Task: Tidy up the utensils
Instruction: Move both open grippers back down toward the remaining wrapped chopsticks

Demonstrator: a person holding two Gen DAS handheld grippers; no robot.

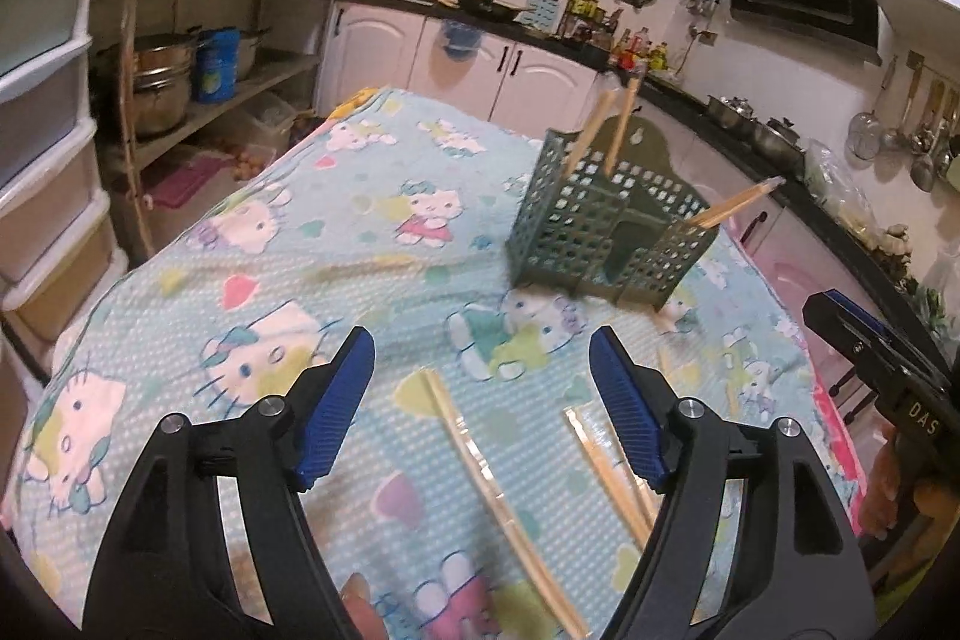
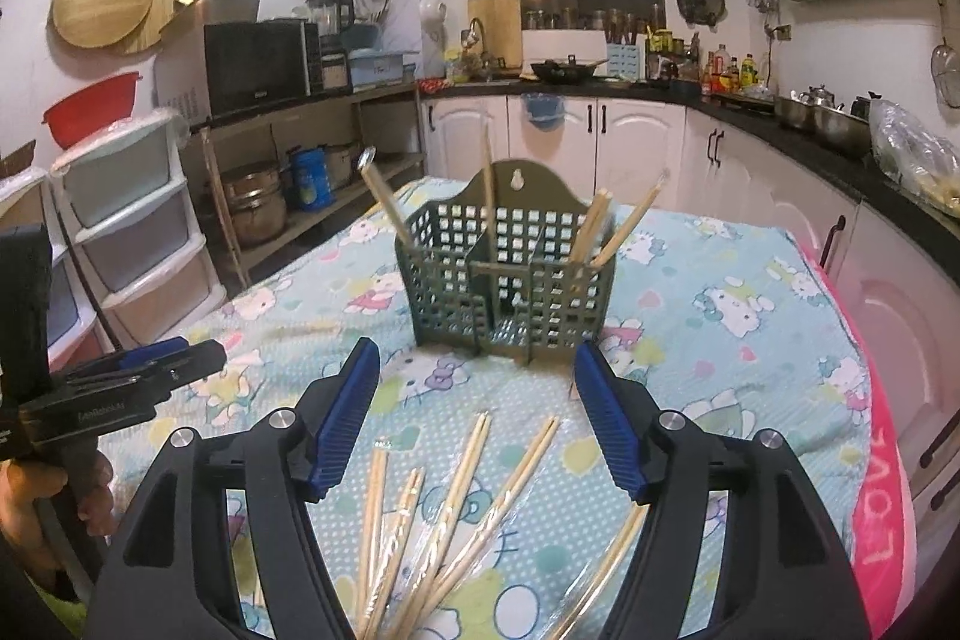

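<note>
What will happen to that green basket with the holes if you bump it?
The green utensil basket would probably slide or tip easily: it looks like thin plastic full of holes, so likely light. It sits on a soft cartoon-cat cloth, which may catch its base. The chopsticks leaning out of its top would likely rattle or shift.

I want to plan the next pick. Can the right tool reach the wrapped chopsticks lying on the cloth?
Probably yes: the right tool is open and empty above the wrapped chopsticks, with nothing between them.
</note>
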